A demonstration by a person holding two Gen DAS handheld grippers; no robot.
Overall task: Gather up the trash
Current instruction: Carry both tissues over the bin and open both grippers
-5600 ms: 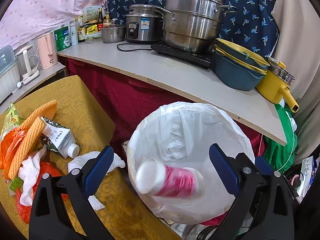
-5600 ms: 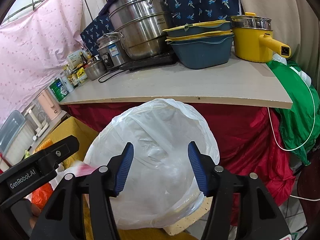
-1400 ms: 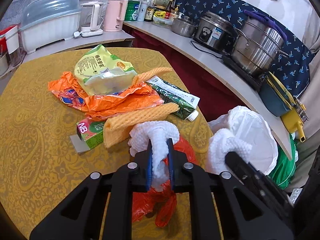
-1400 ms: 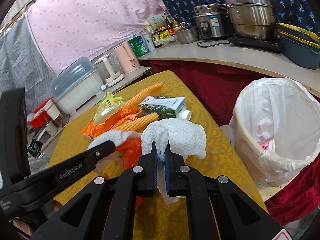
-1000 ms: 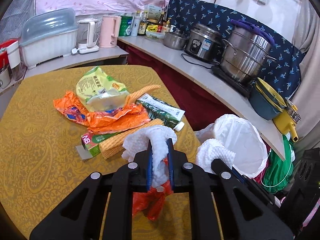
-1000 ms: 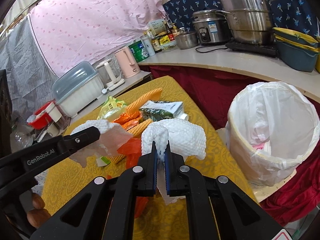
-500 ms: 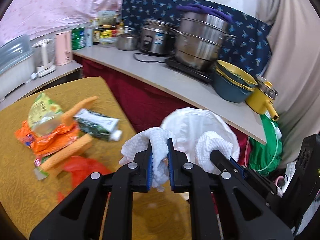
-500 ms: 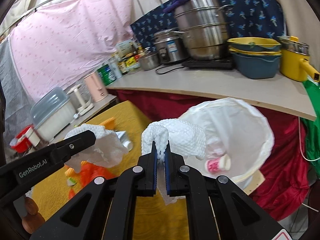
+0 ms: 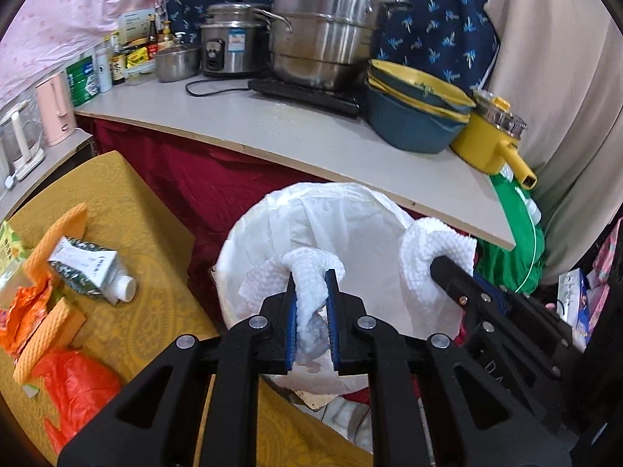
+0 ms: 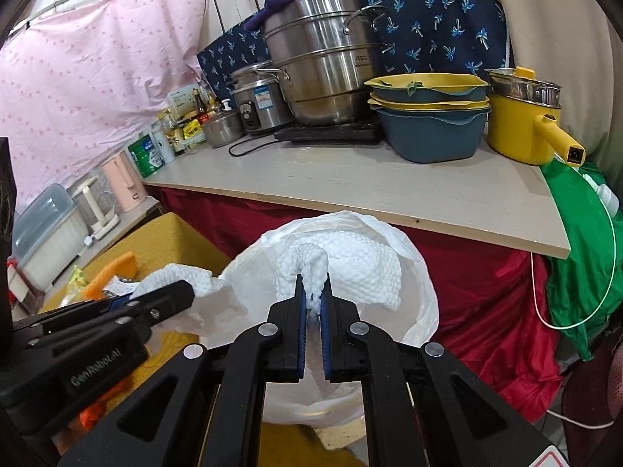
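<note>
My left gripper (image 9: 310, 277) is shut on a crumpled white paper towel (image 9: 296, 276) and holds it over the mouth of the white-lined trash bin (image 9: 350, 214). Beside it my right gripper (image 10: 312, 282) is shut on a second white paper towel (image 10: 358, 264), also above the bin (image 10: 418, 311). In the left wrist view that second towel (image 9: 432, 245) hangs at the bin's right rim. Left on the yellow table (image 9: 117, 194) lie a green carton (image 9: 89, 268), orange foam strips (image 9: 58, 233), an orange wrapper (image 9: 23, 311) and a red bag (image 9: 74, 385).
A grey counter (image 9: 311, 132) over red cloth runs behind the bin, bearing steel pots (image 9: 331, 23), a rice cooker (image 9: 229, 50), stacked blue and yellow bowls (image 9: 412, 116) and a yellow pot (image 9: 490, 140). A green bag (image 10: 584, 253) hangs at the right.
Both grippers have swung with their towels from above the table's litter to above the bin. The litter pile has slid to the left edge of the views.
</note>
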